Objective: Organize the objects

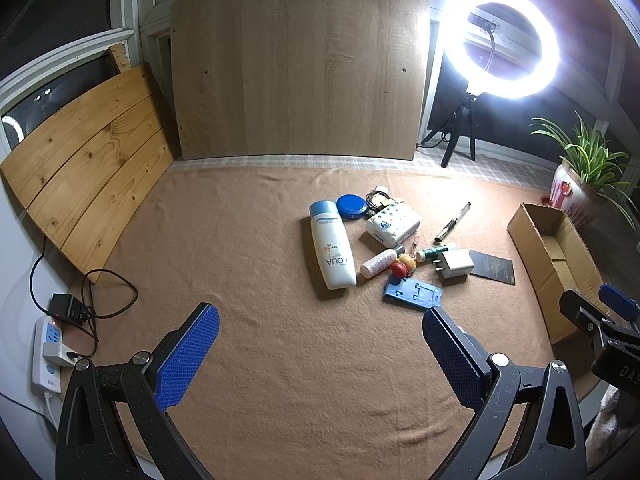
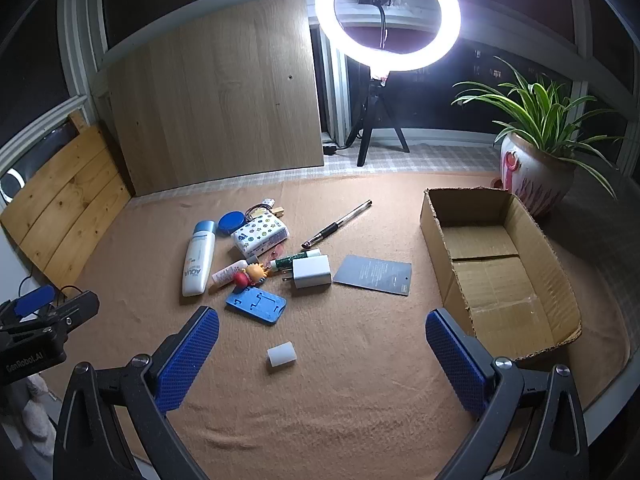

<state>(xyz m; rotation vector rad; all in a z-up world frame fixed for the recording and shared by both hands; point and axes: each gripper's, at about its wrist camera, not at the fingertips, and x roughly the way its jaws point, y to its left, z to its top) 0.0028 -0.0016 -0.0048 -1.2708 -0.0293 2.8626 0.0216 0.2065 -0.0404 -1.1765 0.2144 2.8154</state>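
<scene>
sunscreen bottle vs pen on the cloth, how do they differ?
The sunscreen bottle is fat, white with a light blue cap; the pen is thin, clear-barrelled with a dark grip. The bottle lies within the clutter pile; the pen lies apart, nearer the cardboard box. Both lie flat on the cloth, outside the box.

Ring light (image 1: 502,42) at 1 o'clock in left view, 12 o'clock (image 2: 387,14) in right; blown-out glare. Windows dark. Strong fisheye bending w/ black corners. Center sharp.
</scene>
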